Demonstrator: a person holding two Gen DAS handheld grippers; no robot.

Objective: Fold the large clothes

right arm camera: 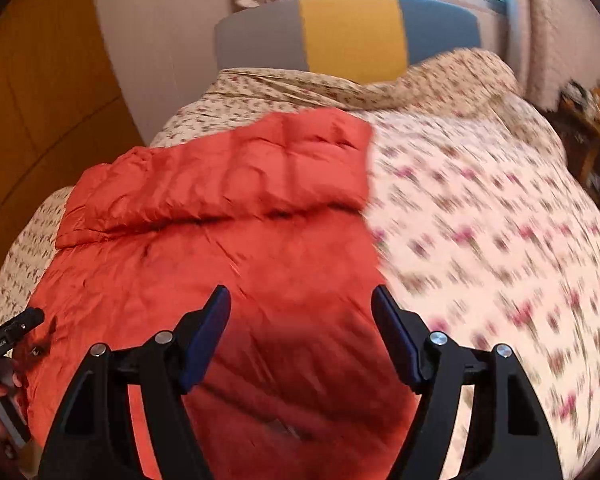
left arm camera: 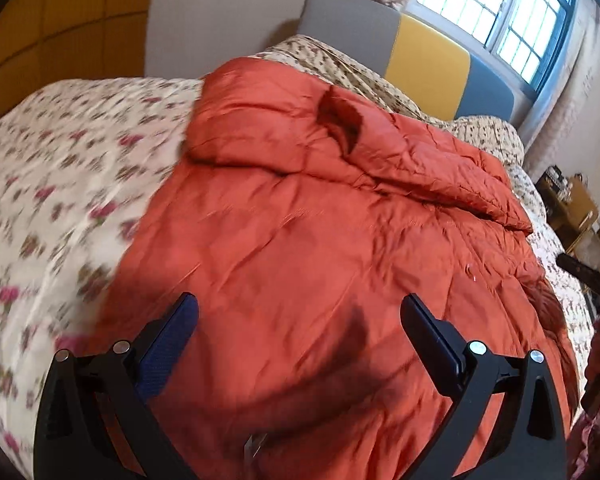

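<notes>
**Both tools free over a part-folded coat**

The left tool (left arm camera: 298, 308) hangs above the near half of the red coat (left arm camera: 324, 240), its blue pads spread wide with nothing between them. The right tool (right arm camera: 300, 300) hangs the same way, pads apart and empty, over the coat's right edge where the red cloth meets the bedspread. Neither one touches the fabric as far as I can see.

The coat lies on the bed (left arm camera: 52, 184), spread across the flowered cover, its far end towards the headboard (right arm camera: 352, 28). That far part looks turned back onto the body: a thick doubled band with a puffy edge runs across it. So one fold seems made. The near body is still a broad, wrinkled sheet, flat and single as far as I can judge, and it is far from a neat bundle. I would say the task is under way but not near done; further folds of the long near part remain.
</notes>
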